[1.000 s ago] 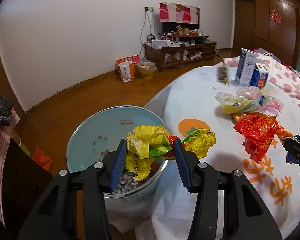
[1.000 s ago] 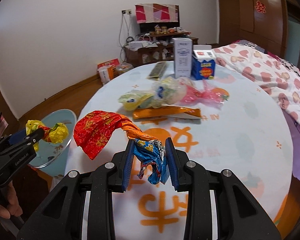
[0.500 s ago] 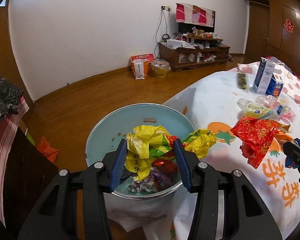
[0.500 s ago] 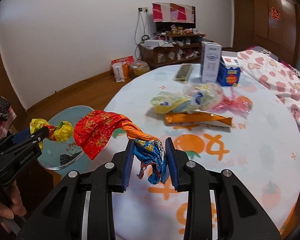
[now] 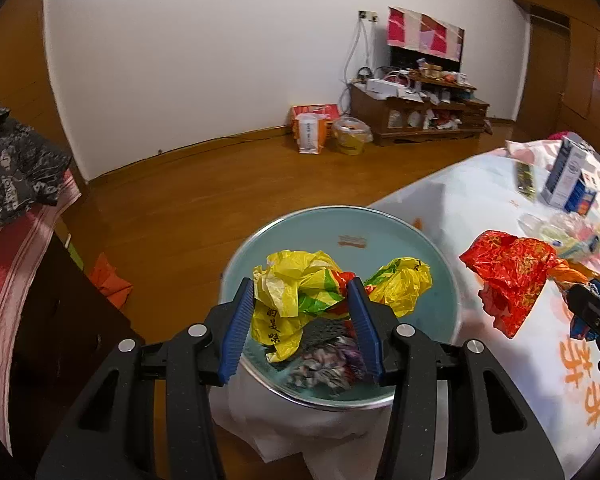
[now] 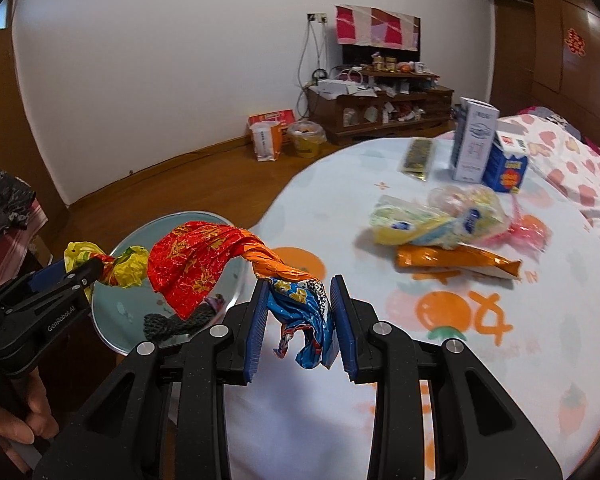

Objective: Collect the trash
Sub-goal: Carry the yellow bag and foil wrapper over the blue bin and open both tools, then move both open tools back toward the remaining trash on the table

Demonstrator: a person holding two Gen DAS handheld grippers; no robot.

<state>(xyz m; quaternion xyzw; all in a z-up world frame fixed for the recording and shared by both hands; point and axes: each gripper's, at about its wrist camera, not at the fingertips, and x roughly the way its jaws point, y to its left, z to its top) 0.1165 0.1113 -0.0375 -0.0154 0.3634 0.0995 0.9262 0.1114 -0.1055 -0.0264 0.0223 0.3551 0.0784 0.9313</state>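
Over the round pale-blue trash bin [image 5: 380, 224] beside the table: left gripper [image 5: 304, 316] pinching a crumpled yellow plastic bag [image 5: 296, 288] between its blue pads, bag hanging above the bin opening. Bin already holds dark knitted and patterned scraps [image 5: 328, 356], white liner draped over its rim. Right of the bin, right gripper [image 6: 300, 320] clamped on a blue printed foil wrapper [image 6: 304, 320], which is twisted together with a red-and-orange foil wrapper [image 6: 196, 264]; red end overlaps the bin's near edge in the right wrist view, whether it's actually over the opening, can't tell. Further right of the bin, on the round table with the white orange-print cloth [image 6: 500, 360]: orange snack packet [image 6: 456, 260], clear bag of wrappers [image 6: 436, 220], pink bag [image 6: 528, 232], two upright cartons [image 6: 488, 148], a flat dark packet [image 6: 418, 158].
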